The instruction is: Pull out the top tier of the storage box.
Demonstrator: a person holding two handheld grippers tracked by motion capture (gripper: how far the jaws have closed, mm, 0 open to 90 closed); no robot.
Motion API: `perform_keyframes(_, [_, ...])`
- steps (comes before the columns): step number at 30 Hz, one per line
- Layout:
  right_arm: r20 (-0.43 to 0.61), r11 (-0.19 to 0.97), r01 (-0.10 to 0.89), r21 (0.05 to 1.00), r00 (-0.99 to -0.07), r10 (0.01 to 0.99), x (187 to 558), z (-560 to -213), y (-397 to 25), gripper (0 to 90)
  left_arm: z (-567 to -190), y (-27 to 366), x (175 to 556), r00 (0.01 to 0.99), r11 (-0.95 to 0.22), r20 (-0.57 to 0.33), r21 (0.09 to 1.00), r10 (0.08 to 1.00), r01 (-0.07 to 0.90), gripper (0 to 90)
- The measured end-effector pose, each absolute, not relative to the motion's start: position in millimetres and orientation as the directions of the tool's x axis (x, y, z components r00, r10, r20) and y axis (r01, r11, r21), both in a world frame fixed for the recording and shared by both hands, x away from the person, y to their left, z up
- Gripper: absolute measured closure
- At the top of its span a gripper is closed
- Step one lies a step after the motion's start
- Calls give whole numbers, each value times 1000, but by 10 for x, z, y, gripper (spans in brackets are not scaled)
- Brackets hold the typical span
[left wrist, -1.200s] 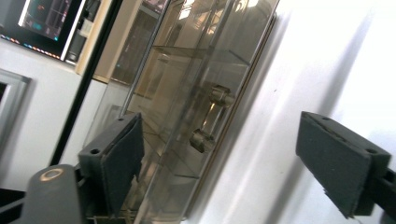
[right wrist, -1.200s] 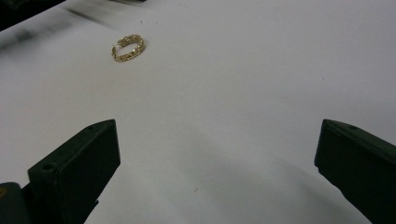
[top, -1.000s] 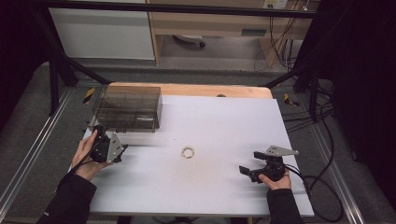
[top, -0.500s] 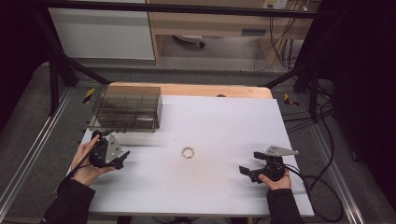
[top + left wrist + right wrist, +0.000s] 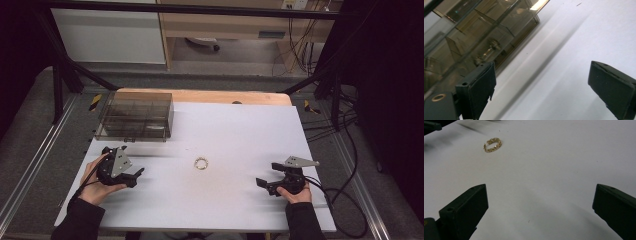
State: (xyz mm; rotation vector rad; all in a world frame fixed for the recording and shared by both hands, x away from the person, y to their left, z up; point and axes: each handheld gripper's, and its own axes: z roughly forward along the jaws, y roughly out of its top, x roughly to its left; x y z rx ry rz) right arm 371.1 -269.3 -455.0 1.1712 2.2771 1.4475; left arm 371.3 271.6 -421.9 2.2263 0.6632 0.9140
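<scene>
A: Where's the gold ring (image 5: 201, 163)?

B: Flat on the white surface (image 5: 230, 130), about mid-way between both tools, nothing touching it. In the right gripper view it sits up ahead and to the left of the jaws (image 5: 492, 144), well apart from them.

A: Left tool (image 5: 131, 176)?

B: Held low at the near left of the surface, jaws spread apart, nothing between them. Points toward the middle. In the left gripper view the smoky clear compartment box (image 5: 474, 32) lies just beyond its left jaw, small metal bits inside one compartment, too blurry to name.

A: Right tool (image 5: 264, 184)?

B: Near right of the surface, jaws wide apart, bare surface between them, aimed at the ring.

A: Box position?

B: Far left of the surface (image 5: 135, 116), well apart from the ring
</scene>
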Motion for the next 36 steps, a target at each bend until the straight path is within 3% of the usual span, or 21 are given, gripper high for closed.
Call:
perform_keyframes(18, [228,214,513,831,-666,710,3715,-4562,-2686,6,-4349,2619,3640,683,-570,259,774,682,275,82])
perform_keyframes(36, [229,214,514,831,-666,710,3716,-4563,-2683,6,-4369,2536,3599,706,-511,155,796,691,326,87])
